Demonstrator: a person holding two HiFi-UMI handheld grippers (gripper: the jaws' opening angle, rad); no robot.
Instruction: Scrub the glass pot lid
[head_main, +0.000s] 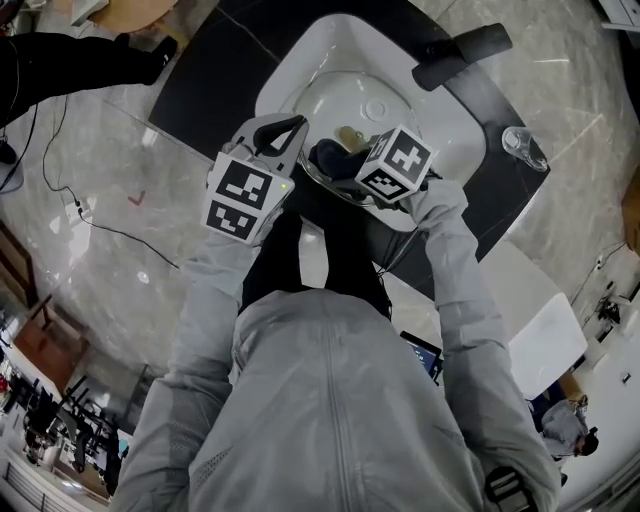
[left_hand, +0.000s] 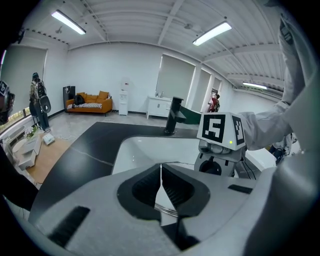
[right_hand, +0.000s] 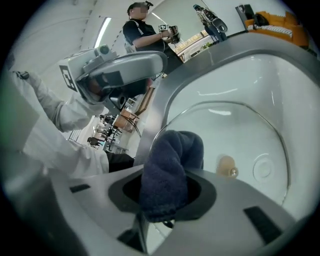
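Note:
The glass pot lid (head_main: 385, 135) is held tilted over the white sink (head_main: 455, 125), its tan knob (head_main: 349, 134) facing up. My left gripper (head_main: 283, 133) is shut on the lid's thin near-left rim (left_hand: 167, 209), which runs edge-on between the pads of that gripper (left_hand: 160, 169). My right gripper (head_main: 352, 165) is shut on a dark blue cloth (head_main: 328, 155). That cloth (right_hand: 172, 150) bulges out of the right gripper (right_hand: 166, 181) and presses on the lid's glass (right_hand: 245, 135) near the knob (right_hand: 226, 165). The right fingertips are hidden by the cloth.
A black faucet (head_main: 462, 52) stands at the sink's far right on the black countertop (head_main: 205, 85). A small glass object (head_main: 523, 146) sits on the counter to the right. A person (right_hand: 147, 27) with grippers stands in the background.

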